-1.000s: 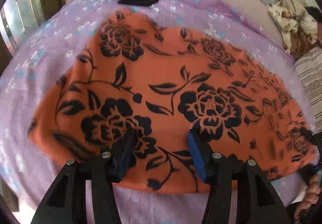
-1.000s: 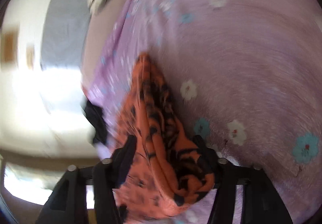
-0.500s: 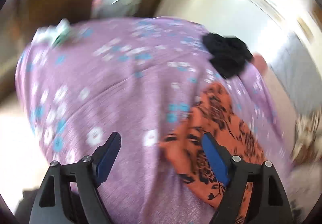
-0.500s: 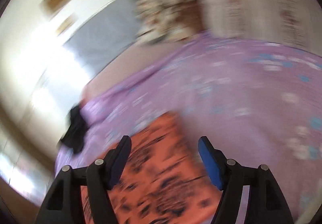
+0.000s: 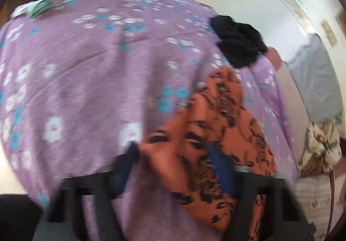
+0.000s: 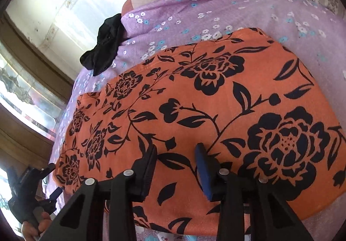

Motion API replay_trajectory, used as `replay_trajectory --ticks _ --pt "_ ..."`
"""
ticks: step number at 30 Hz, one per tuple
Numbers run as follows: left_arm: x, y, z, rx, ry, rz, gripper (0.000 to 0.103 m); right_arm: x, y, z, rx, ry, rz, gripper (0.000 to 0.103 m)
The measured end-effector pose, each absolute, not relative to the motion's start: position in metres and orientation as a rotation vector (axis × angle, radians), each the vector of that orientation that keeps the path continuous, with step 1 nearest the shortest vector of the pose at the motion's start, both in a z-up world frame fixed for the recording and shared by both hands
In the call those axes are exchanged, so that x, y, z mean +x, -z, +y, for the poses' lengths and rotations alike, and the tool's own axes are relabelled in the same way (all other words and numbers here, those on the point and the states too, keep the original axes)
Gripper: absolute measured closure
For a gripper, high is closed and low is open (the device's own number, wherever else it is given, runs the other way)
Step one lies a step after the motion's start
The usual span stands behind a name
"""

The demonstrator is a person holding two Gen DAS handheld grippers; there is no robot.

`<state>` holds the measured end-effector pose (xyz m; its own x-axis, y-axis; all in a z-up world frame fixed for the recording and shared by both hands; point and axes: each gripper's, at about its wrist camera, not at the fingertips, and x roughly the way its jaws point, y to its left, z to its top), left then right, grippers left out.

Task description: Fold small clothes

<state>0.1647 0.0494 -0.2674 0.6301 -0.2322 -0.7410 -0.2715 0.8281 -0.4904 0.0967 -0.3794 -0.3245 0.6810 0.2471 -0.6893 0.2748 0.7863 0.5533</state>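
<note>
Right wrist view: the orange cloth with a black rose print is seen spread flat as a broad rectangle on the bed under a purple sheet dotted with white and blue flowers, and the right gripper is poised over its near edge, jaws closing with nothing pinched between the blue pads, which stand just above the fabric. In the blurred left wrist view the left gripper is met at the cloth's end, a raised corner lying between its closing jaws; whether the pads already press on it probably cannot be settled through the blur. A fresh fold is judged to be starting: both near corners are to be clamped, then lifted together and carried across the cloth. Counted: one orange cloth, one crumpled black garment near the bed's far edge, one pale green item at another corner, two grippers.
</note>
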Motion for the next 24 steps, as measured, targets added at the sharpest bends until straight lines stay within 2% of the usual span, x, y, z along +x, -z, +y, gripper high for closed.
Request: replay_trajectory --ticks 2,4,7,10,12,14,17,19,20,24 --pt "0.168 0.267 0.037 -0.538 -0.01 0.914 0.073 0.097 0.322 -0.378 0.676 0.02 0.842 0.062" --pt "0.166 0.266 0.038 -0.519 -0.018 0.892 0.08 0.1 0.321 -0.373 0.659 0.023 0.841 0.061" --pt "0.17 0.269 0.042 -0.558 -0.02 0.879 0.08 0.101 0.322 -0.369 0.632 0.027 0.842 0.061" --pt "0.177 0.272 0.033 -0.484 -0.031 0.87 0.066 0.099 0.319 -0.37 0.619 0.018 0.857 0.061" --pt "0.178 0.272 0.031 -0.454 -0.04 0.866 0.067 0.103 0.315 -0.371 0.616 0.009 0.891 0.061" --pt "0.176 0.269 0.033 -0.456 -0.041 0.85 0.079 0.111 0.307 -0.373 0.622 -0.015 0.937 0.06" --pt "0.172 0.261 0.023 -0.376 -0.033 0.815 0.084 0.134 0.283 -0.37 0.616 -0.095 0.973 0.06" --pt "0.165 0.249 0.009 -0.288 -0.003 0.756 0.085 0.156 0.258 -0.363 0.6 -0.149 0.969 0.045" --pt "0.16 0.242 0.001 -0.249 0.021 0.721 0.086 0.169 0.245 -0.357 0.598 -0.186 0.976 0.032" --pt "0.138 0.225 -0.04 -0.045 0.105 0.6 0.087 0.226 0.198 -0.318 0.551 -0.332 1.011 0.029"
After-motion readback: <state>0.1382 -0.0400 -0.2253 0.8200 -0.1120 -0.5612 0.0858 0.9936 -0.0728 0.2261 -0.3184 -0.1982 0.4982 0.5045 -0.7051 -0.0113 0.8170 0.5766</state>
